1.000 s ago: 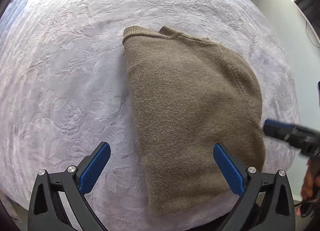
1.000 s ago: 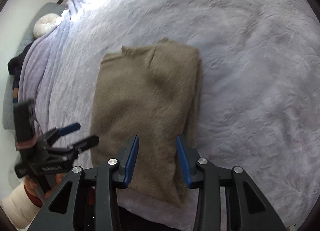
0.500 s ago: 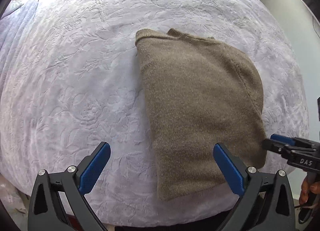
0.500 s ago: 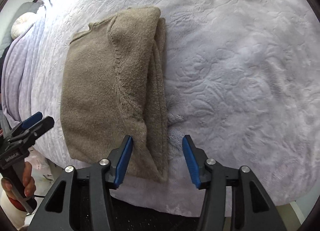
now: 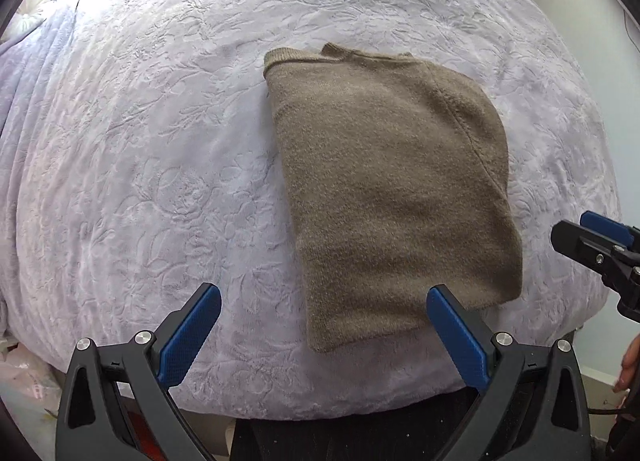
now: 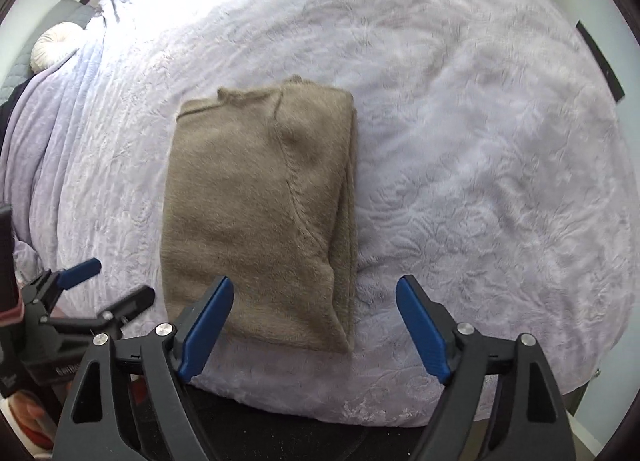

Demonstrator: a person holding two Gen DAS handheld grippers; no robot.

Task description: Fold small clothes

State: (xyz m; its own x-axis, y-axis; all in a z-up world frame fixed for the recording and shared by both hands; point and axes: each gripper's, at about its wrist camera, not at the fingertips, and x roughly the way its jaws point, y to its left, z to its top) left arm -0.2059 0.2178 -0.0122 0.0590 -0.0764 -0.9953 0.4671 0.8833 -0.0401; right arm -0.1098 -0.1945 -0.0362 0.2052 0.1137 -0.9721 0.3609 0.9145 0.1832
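A brown knit sweater (image 5: 392, 189) lies folded into a rectangle on the lilac bedspread (image 5: 140, 165), its near edge close to the bed's front edge. It also shows in the right wrist view (image 6: 256, 213). My left gripper (image 5: 324, 301) is open and empty, held above the sweater's near left corner. My right gripper (image 6: 314, 295) is open and empty, held above the sweater's near right corner. The right gripper also shows in the left wrist view (image 5: 588, 237), off the sweater's right side. The left gripper also shows in the right wrist view (image 6: 108, 281), left of the sweater.
The embossed bedspread (image 6: 480, 165) covers the whole bed. A round white cushion (image 6: 56, 47) lies at the far left by the headboard. The bed's front edge (image 5: 320, 409) is just below the sweater. A pale wall (image 5: 592, 41) is to the right.
My right gripper opened wide and pulled back from the sweater's right edge. Both grippers have risen and backed away; the sweater lies still.
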